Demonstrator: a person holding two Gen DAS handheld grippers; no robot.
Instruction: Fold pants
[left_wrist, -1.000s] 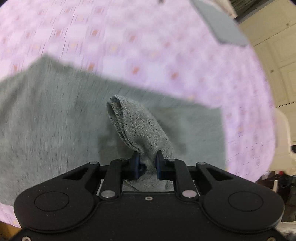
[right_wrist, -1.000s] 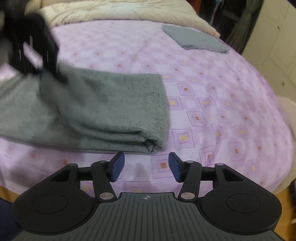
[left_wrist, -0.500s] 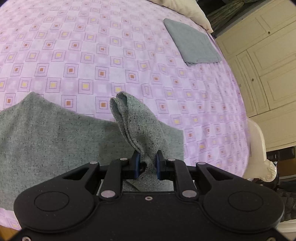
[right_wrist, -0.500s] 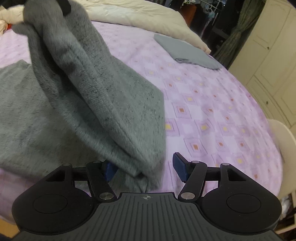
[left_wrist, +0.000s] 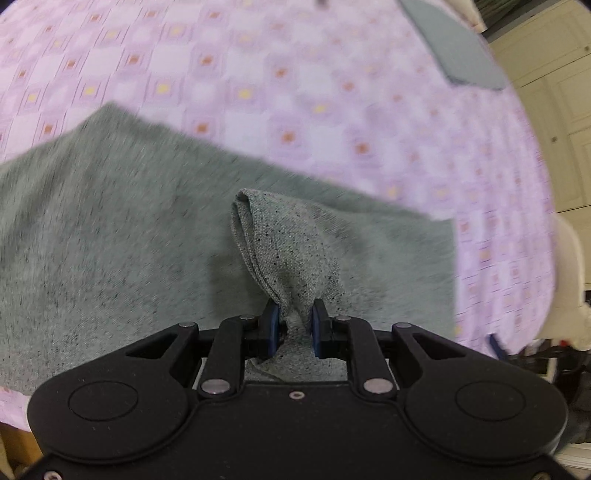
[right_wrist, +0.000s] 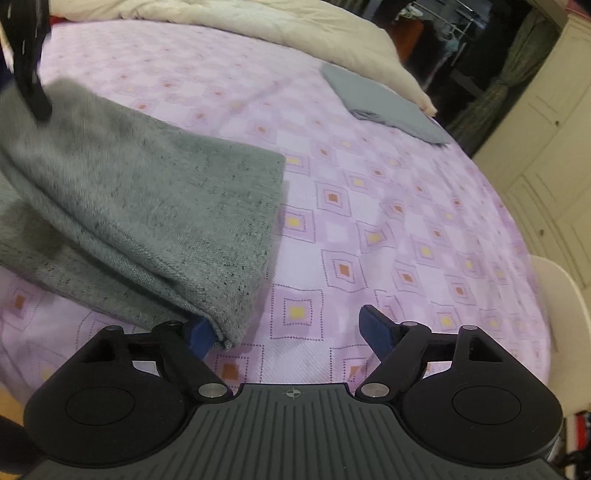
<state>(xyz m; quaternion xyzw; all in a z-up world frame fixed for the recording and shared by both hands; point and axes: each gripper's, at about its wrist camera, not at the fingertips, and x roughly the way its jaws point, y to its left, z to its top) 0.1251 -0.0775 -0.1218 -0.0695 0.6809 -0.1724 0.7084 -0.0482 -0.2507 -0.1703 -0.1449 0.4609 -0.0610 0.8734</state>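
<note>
The grey speckled pants (left_wrist: 110, 236) lie folded on the purple patterned bed. My left gripper (left_wrist: 293, 326) is shut on a bunched fold of the pants (left_wrist: 288, 254) and holds it above the rest of the cloth. In the right wrist view the pants (right_wrist: 147, 206) drape down from the upper left, where the left gripper (right_wrist: 26, 66) shows as a dark blur. My right gripper (right_wrist: 284, 328) is open and empty; the cloth's lower corner rests against its left fingertip (right_wrist: 201, 334).
A folded blue-grey garment (right_wrist: 380, 103) lies at the far side of the bed (right_wrist: 406, 240), also in the left wrist view (left_wrist: 454, 48). A cream duvet (right_wrist: 258, 22) is bunched behind it. Cream cupboard doors (right_wrist: 546, 122) stand right. A white chair (right_wrist: 557, 306) is beside the bed edge.
My left gripper has come down with the fold, so the raised cloth has dropped back toward the bed. My right gripper has stayed open near the cloth's corner.
</note>
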